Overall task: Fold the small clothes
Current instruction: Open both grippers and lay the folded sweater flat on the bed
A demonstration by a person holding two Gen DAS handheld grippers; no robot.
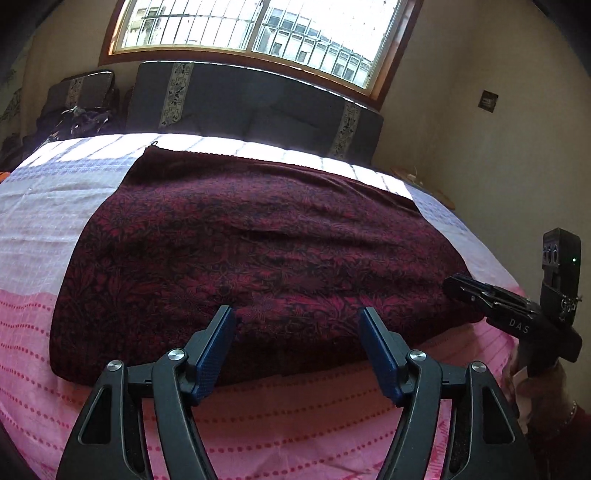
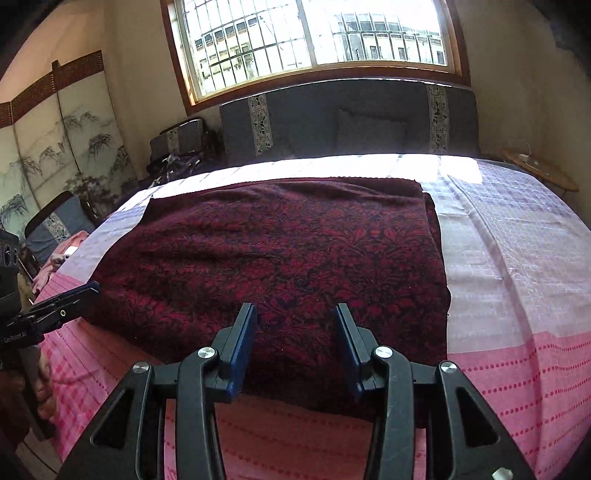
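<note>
Where sunlight falls beneath the window (image 2: pixel 314 33), the bedspread (image 2: pixel 517 258) carries a maroon cloth (image 2: pixel 280 258).

The letters "DAS" stand in pale print on the black body of the right gripper (image 1: pixel 465 290), seen from the left wrist view. On the left gripper (image 2: pixel 92 287), the body carries a small pale label that seems to begin "Gen", the rest too blurred to read.

The near edge of the dark red cloth (image 2: pixel 280 258) is being hidden behind the right tongs (image 2: pixel 295 347) in the right wrist view. The bases of the left tongs (image 1: pixel 297 350) are being cut off by the bottom edge. The right tongs (image 1: pixel 465 290) are being seen side-on, so their opening cannot be judged there. The small things on the side table (image 2: pixel 539 171) are being left too small to tell.
</note>
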